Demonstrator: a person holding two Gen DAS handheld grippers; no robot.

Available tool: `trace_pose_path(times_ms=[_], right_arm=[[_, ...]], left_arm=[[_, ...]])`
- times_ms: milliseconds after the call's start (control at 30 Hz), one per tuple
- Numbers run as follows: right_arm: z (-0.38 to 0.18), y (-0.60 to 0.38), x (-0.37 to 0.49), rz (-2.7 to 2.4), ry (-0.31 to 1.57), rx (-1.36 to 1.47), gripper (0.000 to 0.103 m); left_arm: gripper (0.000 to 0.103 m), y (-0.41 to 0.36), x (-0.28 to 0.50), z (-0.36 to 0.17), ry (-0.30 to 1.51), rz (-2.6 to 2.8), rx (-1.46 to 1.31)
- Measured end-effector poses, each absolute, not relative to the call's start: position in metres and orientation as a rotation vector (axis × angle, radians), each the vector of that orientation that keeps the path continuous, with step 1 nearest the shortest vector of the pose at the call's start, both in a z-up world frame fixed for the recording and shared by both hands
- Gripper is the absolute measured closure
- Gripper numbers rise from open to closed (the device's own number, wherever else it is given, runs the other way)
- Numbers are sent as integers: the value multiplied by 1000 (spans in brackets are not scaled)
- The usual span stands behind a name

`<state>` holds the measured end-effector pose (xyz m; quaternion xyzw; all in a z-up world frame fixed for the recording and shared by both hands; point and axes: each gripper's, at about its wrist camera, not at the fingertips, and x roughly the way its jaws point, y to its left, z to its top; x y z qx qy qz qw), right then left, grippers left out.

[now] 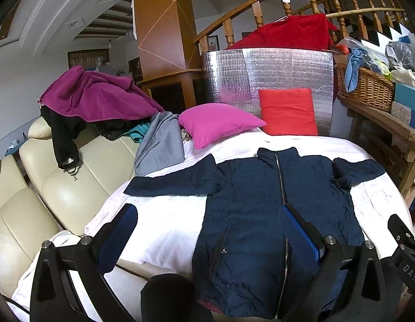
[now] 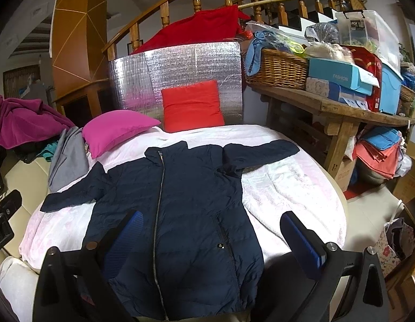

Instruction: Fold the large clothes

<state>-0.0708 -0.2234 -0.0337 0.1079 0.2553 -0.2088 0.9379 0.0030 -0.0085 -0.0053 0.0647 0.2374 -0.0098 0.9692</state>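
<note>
Left gripper [image 1: 207, 230] and right gripper [image 2: 211, 237] poised low over flat navy jacket [image 2: 175, 214], jaws spread wide, gripping nothing.

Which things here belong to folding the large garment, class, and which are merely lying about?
Belongs to the job:
navy jacket, spread flat, zipped
white blanket under it
left gripper, open
right gripper, open

Lying about:
pink cushion
red cushion
grey garment
purple fleece
wicker basket
</note>
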Motion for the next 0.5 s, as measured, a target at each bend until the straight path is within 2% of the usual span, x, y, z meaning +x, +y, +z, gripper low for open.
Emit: trace_pose_path(times_ms=[500], right_arm=[[-38, -226, -67, -422, 538, 235, 0]], left_arm=[[0, -8, 5, -6, 485, -21, 131]])
